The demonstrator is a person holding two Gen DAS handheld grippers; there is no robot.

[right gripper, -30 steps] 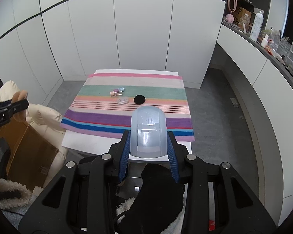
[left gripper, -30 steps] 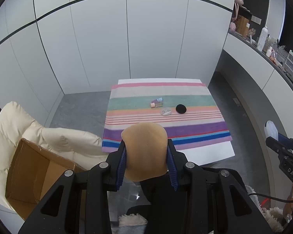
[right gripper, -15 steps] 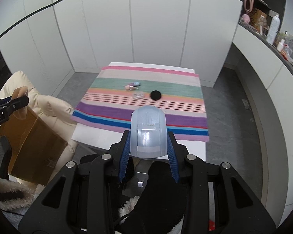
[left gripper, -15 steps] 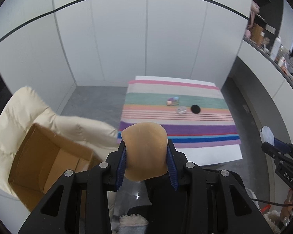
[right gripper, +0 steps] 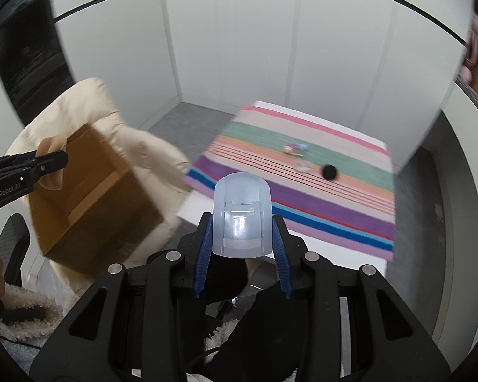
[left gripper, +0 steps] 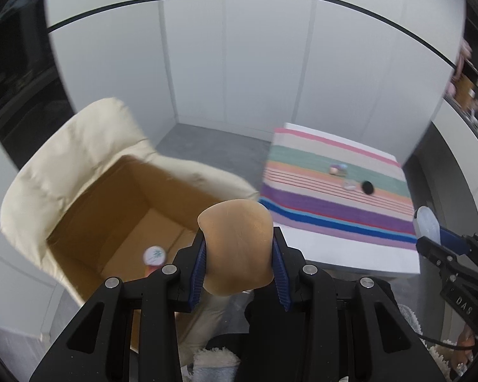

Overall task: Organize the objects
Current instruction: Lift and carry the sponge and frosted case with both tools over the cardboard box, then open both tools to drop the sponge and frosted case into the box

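Hand-held gripper [left gripper: 238, 261] tilted downward, above cardboard box [left gripper: 118, 210].

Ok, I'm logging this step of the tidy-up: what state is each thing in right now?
left gripper: shut on tan sponge
right gripper: shut on translucent blue case
cardboard box: open, a round item inside
small items on striped cloth: lying loose, blurred

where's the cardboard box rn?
Left of frame in both wrist views: the cardboard box sits open on the cream padded chair, left of the striped-cloth table.
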